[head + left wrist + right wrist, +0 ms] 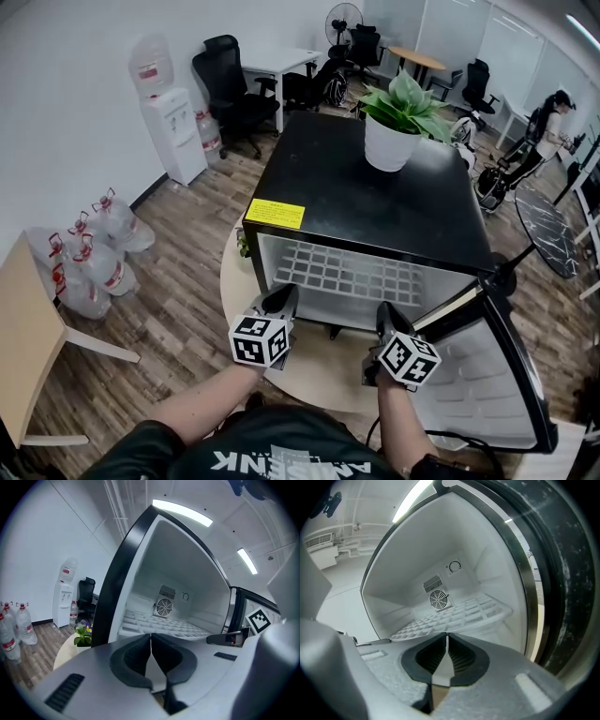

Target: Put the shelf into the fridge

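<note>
- White plastic grid shelf (347, 277): lies level inside the black mini fridge (375, 178), apparently almost seated.
- Left gripper (280, 302): jaws closed together at the shelf's front edge, nothing visible between them; probably set there to nudge the shelf inward.
- Right gripper (386, 317): jaws likewise closed, at the same edge, balancing the push.
- Glass-fronted fridge door (487, 375): swung wide for access.
- Round pale bench (309, 361): carries the fridge.

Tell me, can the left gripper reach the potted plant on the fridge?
Probably yes: the left gripper is low before the open fridge, and nothing on the black top blocks the potted plant, though it stands far back.
</note>
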